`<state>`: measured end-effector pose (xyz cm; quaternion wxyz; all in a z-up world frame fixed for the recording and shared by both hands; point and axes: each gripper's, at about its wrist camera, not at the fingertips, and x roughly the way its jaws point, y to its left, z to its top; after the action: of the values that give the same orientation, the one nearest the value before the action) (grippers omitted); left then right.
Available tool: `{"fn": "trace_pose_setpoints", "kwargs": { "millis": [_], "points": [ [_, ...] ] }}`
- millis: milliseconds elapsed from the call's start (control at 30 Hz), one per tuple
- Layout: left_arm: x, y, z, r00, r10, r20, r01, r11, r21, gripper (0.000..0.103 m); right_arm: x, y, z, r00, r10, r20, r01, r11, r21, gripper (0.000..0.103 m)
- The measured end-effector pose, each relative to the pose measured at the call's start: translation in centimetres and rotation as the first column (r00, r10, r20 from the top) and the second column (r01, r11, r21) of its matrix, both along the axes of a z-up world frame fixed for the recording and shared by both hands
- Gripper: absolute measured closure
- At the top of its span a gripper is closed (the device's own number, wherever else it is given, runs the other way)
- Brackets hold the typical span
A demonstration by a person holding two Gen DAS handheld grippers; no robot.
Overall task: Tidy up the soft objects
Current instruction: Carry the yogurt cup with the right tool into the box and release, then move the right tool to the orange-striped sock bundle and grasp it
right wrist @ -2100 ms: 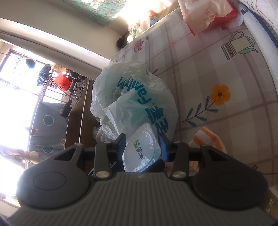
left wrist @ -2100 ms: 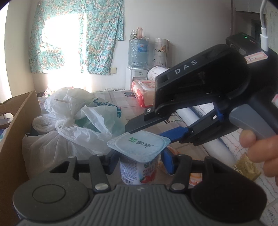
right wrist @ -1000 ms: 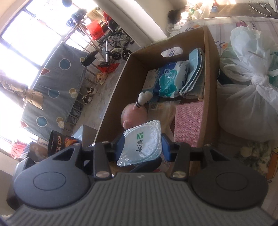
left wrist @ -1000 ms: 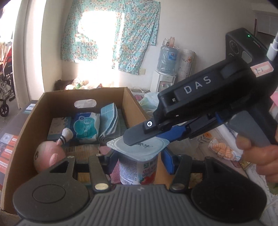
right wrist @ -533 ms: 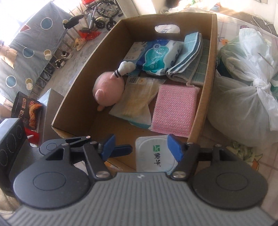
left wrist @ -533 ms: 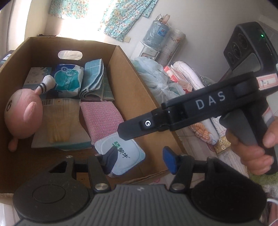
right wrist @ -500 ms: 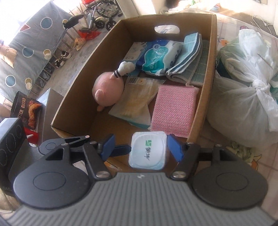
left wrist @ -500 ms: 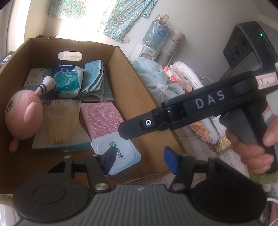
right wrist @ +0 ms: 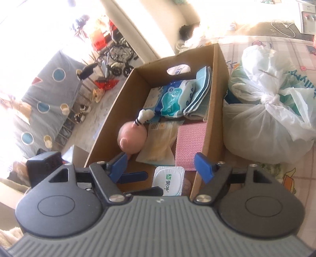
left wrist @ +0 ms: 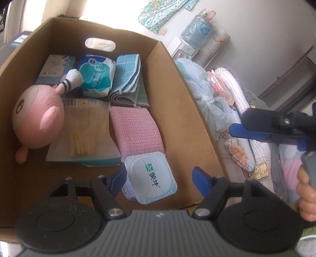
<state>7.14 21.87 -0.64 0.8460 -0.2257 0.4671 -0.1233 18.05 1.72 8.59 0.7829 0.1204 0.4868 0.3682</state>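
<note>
Yogurt cup (left wrist: 151, 176) sits in the near right corner of the cardboard box (left wrist: 183, 110), foil lid up w/ a green logo and green Chinese characters; it touches the pink knit cloth (left wrist: 136, 130) behind it.

Left gripper (left wrist: 158, 178): jaws opening, cup between them, left pad looks to be just touching the cup's side, right pad clear of it, so no grip. Right gripper (right wrist: 161, 165): jaws opening too, wide, hanging over the box's near end w/ nothing pinched; seen from the left wrist it's off to the right, a hand (left wrist: 306, 195) on its handle.

Other box contents: blue-white tissue pack (left wrist: 96, 77) w/ Chinese print (too small to read), folded blue towel (left wrist: 128, 79), pink plush toy (left wrist: 37, 122), a packet w/ barcode label (left wrist: 86, 130).

Box stands on a checked, flower-printed mat (right wrist: 276, 45). Tied white plastic bag (right wrist: 270, 110) w/ teal lettering just beside the box. Water dispenser (left wrist: 195, 37) by the wall, floral curtain (left wrist: 164, 11) at a bright window.
</note>
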Motion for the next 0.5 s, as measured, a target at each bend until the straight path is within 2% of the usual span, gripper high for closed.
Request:
{"fn": "trace_pose_setpoints", "kwargs": {
  "millis": [133,267,500],
  "points": [
    [2.3,0.0,-1.7,0.991,-0.032,-0.13,0.024,0.998,-0.061,0.029,-0.5,-2.6,0.0,0.998,-0.056,-0.012,0.056,0.997,0.055,0.027],
    [2.7,-0.5,-1.7,0.991,-0.03,-0.131,0.024,0.999,-0.044,0.028,-0.6,-4.2,-0.5,0.997,-0.079,-0.025,0.08,0.994,0.07,0.027],
    [2.5,-0.7,-2.7,0.985,-0.017,-0.172,-0.01,0.988,-0.156,0.028,-0.1,-5.4,-1.6,0.994,-0.097,-0.056,0.102,0.991,0.091,0.027]
  ]
}}
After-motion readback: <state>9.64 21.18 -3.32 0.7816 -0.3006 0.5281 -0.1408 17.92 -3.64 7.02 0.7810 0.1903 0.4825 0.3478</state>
